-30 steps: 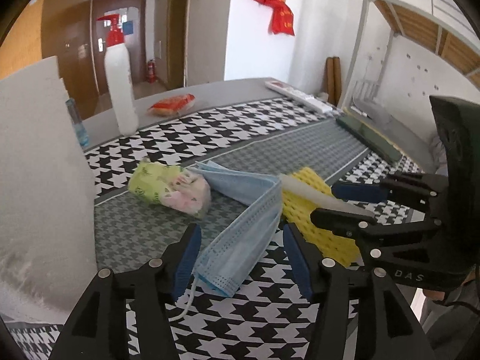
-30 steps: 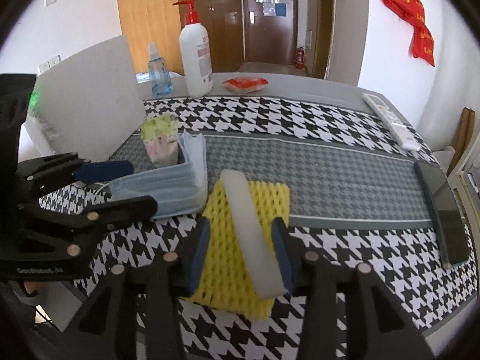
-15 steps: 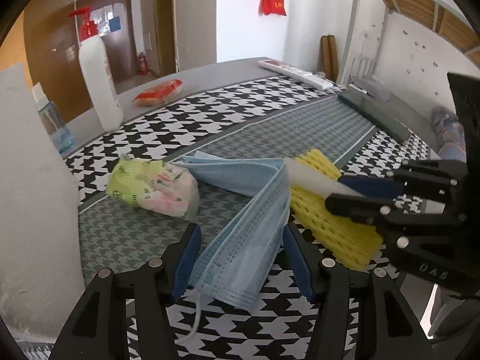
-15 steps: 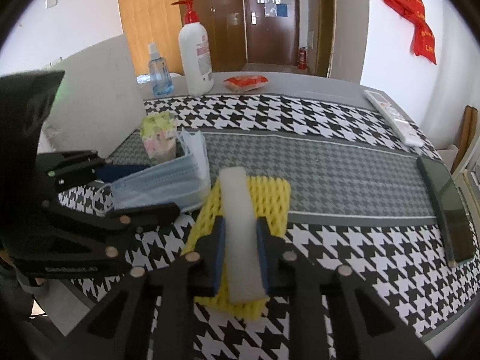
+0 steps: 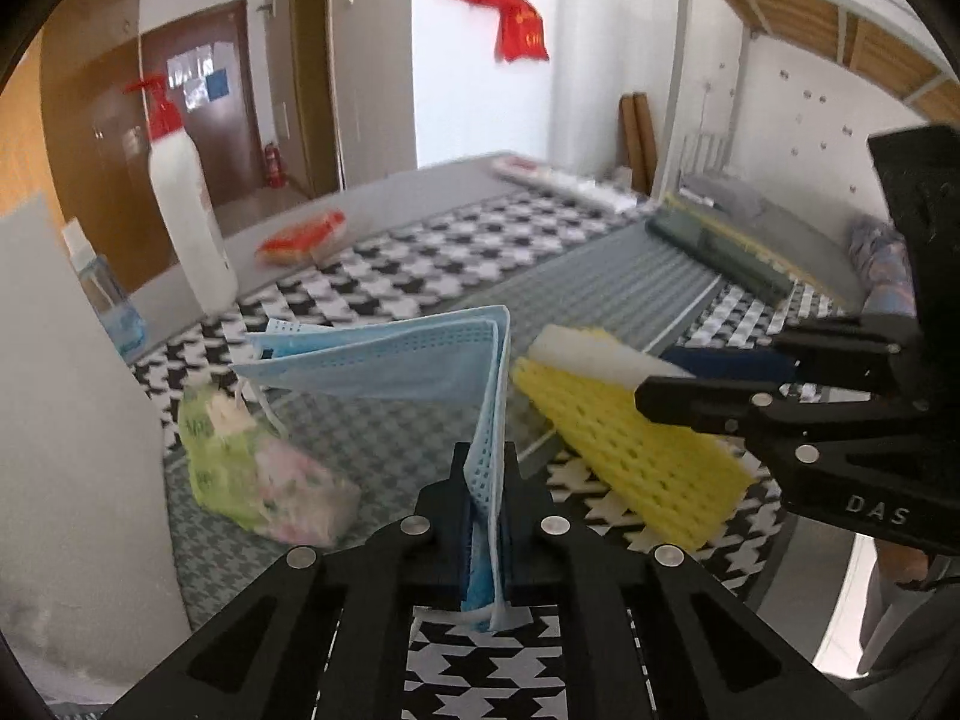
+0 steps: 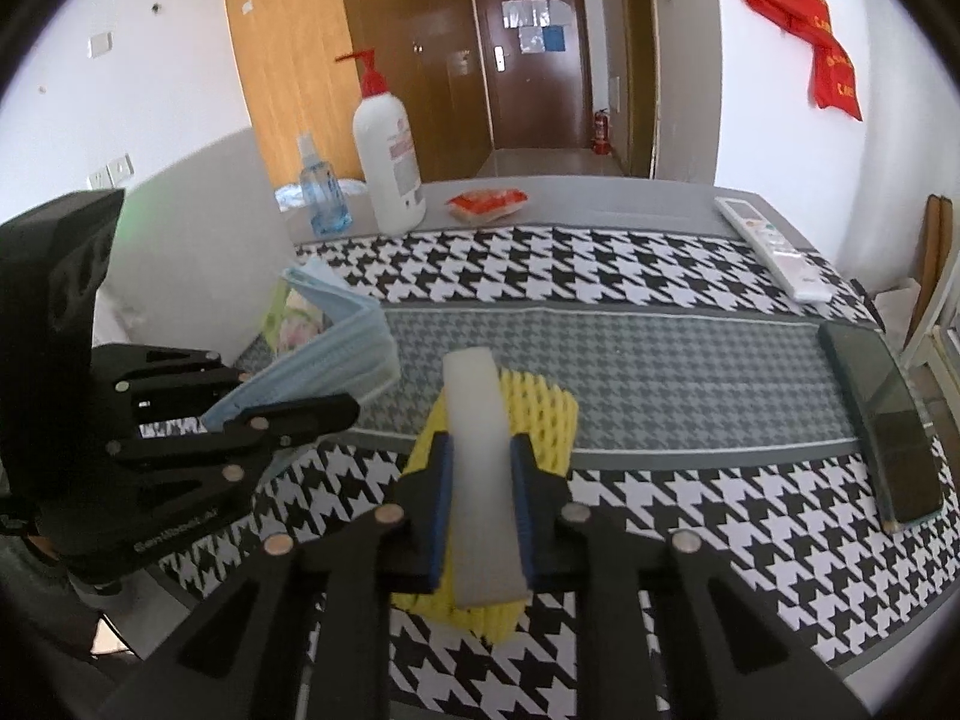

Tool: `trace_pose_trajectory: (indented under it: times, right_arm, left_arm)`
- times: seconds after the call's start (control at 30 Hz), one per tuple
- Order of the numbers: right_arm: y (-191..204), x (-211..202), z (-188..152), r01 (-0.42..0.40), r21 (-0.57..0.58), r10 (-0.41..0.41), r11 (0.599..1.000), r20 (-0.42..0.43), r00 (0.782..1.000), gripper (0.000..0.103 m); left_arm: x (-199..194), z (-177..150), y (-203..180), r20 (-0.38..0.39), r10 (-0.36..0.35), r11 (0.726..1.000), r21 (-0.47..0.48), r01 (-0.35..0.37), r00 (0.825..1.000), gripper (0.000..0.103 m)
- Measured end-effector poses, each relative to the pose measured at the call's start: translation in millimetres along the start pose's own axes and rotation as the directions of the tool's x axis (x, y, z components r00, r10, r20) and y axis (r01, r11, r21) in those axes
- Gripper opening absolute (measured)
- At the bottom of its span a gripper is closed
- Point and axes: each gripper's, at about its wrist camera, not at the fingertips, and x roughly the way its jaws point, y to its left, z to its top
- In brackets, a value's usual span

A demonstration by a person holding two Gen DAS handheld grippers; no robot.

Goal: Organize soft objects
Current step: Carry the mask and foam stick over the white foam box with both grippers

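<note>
Your surface (image 6: 630, 204) is grey, covered by a black-and-white houndstooth cloth (image 6: 600, 264) with a finer grey band across its middle. On the cloth you have a green floral tissue pack (image 5: 252, 480), a white remote (image 6: 774, 246) and a dark phone (image 6: 882, 420). On the bare far edge stand a pump bottle (image 6: 387, 162) and spray bottle (image 6: 321, 192), with an orange packet (image 6: 487, 203) nearby.

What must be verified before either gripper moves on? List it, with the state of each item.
1. Left gripper shut on the blue face masks: ok.
2. Masks clear of the tablecloth: ok, far end hangs in the air.
3. Right gripper shut on the white foam strip: ok.
4. Yellow foam net gripped too: cannot tell; it tilts up with the strip.
5. Tissue pack out of the way: ok, lying left of the masks.
6. Drop-off place chosen: cannot tell.
</note>
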Motion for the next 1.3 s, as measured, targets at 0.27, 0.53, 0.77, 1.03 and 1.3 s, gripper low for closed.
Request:
trace_pose_trajectory:
  times: [0.27, 0.53, 0.77, 1.03, 1.3]
  right_arm:
    - [-5, -14, 10, 0.008, 0.061, -0.011, 0.998, 0.052, 0.999, 0.022]
    - [3, -32, 14, 0.011, 0.063, -0.018, 0.998, 0.112, 0.994, 0.022]
    - [11, -46, 18, 0.01, 0.069, -0.021, 0.998, 0.155, 0.988, 0.022]
    - [17, -57, 23, 0.01, 0.078, -0.024, 0.997, 0.186, 0.982, 0.022]
    - [20, -63, 24, 0.011, 0.069, -0.025, 0.998, 0.204, 0.979, 0.022]
  left_arm:
    - [-28, 11, 0, 0.082, 0.013, 1.0, -0.014, -0.012, 0.997, 0.007]
    - [-46, 19, -1, 0.135, 0.031, 0.999, -0.031, -0.027, 0.99, 0.007]
    - [-63, 25, 0, 0.181, 0.041, 0.999, -0.028, -0.037, 0.983, 0.007]
    - [-83, 34, 6, 0.235, 0.032, 0.999, -0.05, -0.021, 0.971, 0.007]
    - [-93, 35, 6, 0.265, 0.051, 0.997, -0.062, -0.036, 0.963, 0.007]
